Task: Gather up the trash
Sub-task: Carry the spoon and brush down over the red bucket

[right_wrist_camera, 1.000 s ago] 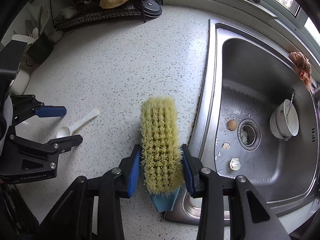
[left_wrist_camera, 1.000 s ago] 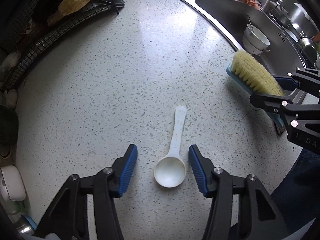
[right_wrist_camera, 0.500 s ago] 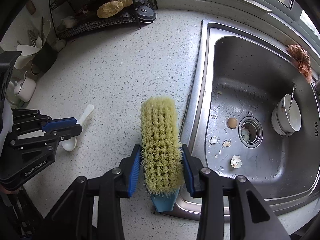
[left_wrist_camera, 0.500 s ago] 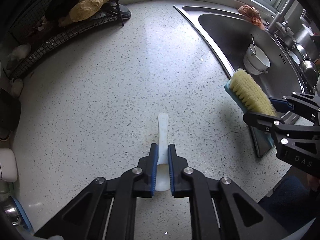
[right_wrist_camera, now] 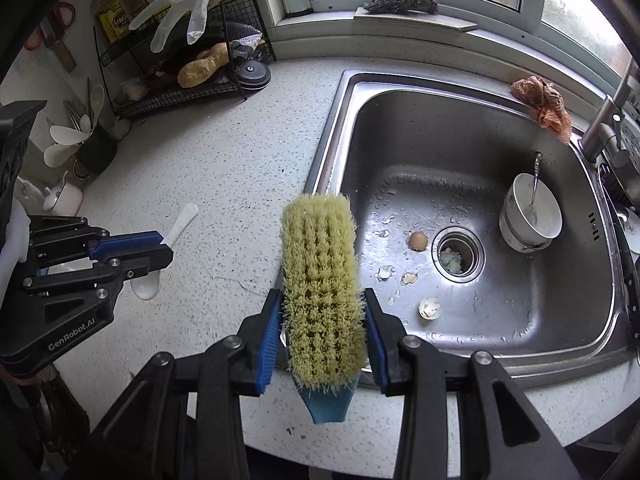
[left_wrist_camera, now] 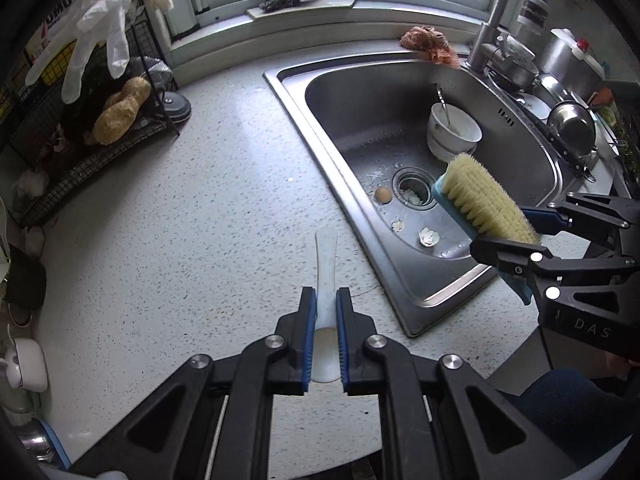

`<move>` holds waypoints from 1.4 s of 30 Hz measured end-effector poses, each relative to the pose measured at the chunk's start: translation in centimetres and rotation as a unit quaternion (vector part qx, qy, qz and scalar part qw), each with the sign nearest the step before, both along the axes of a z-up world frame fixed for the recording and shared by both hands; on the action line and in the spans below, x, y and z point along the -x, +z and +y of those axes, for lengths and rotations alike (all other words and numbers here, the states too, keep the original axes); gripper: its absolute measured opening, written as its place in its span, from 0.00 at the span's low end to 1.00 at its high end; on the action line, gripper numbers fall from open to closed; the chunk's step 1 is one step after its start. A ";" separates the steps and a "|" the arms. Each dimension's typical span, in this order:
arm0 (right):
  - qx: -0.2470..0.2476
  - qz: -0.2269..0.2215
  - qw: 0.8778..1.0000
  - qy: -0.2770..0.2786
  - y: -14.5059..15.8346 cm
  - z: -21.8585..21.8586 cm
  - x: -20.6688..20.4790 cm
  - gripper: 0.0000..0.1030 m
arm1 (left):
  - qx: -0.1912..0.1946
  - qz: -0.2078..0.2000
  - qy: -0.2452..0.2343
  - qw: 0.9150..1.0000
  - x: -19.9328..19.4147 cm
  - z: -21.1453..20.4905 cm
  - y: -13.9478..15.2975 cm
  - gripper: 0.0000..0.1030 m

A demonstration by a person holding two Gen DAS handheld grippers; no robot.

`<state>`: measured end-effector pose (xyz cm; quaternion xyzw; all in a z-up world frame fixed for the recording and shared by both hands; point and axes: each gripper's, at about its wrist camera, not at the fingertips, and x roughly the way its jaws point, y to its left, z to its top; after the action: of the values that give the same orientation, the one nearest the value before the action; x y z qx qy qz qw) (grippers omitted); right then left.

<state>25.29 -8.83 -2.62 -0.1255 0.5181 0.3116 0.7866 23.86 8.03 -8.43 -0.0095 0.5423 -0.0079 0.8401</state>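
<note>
Speckled bench (left_wrist_camera: 168,240) beside a steel sink (left_wrist_camera: 520,184) littered with eggshell bits (right_wrist_camera: 430,307) near the drain. Right claw (right_wrist_camera: 320,320) clamped on the scrub brush (right_wrist_camera: 322,280); left claw (left_wrist_camera: 325,320) newly shut on the white spoon (left_wrist_camera: 326,272). Both now lifted off the bench toward the sink, ready for sweeping shells.

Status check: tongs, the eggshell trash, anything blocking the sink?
Left tongs shut on white spoon; right tongs shut on scrub brush. Eggshell bits loose in sink by the drain. Stacked bowls sit clear of them.
</note>
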 end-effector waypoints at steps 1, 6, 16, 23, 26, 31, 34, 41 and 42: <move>-0.002 -0.003 1.000 -0.001 0.4 -1.0 0.2 0.35 | -0.001 -0.007 -0.003 1.000 0.1 -1.1 0.4 0.09; -0.011 -0.019 1.000 -0.009 1.4 -5.8 1.2 0.35 | -0.005 -0.020 -0.004 1.000 1.5 -5.7 1.1 0.09; -0.022 -0.039 0.999 0.003 1.5 -15.5 5.7 0.35 | -0.008 -0.033 -0.001 0.999 6.3 -15.8 1.1 0.09; -0.014 -0.049 0.999 0.014 0.8 -20.8 9.9 0.35 | -0.013 -0.041 -0.001 0.999 9.2 -21.6 0.5 0.09; -0.010 -0.046 0.999 0.008 0.2 -22.9 11.3 0.35 | -0.006 -0.036 -0.009 0.999 9.9 -24.0 -0.2 0.09; 0.000 -0.020 1.000 -0.016 -1.5 -25.7 12.6 0.35 | 0.013 -0.012 -0.026 1.000 10.8 -27.4 -2.4 0.09; 0.009 -0.012 0.999 -0.030 -2.7 -26.7 13.1 0.35 | 0.020 0.003 -0.037 0.999 11.1 -28.8 -4.2 0.09; 0.023 0.029 0.998 -0.056 -8.6 -28.0 13.7 0.35 | 0.045 0.040 -0.056 0.997 11.1 -30.3 -11.1 0.09; 0.024 0.033 0.998 -0.056 -9.8 -28.2 13.8 0.35 | 0.055 0.047 -0.059 0.996 11.0 -30.3 -12.3 0.09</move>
<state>11.45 -37.05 -12.38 -0.1044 0.5571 0.2583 0.7823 12.82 -22.29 -20.77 -0.0243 0.5794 -0.0867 0.8101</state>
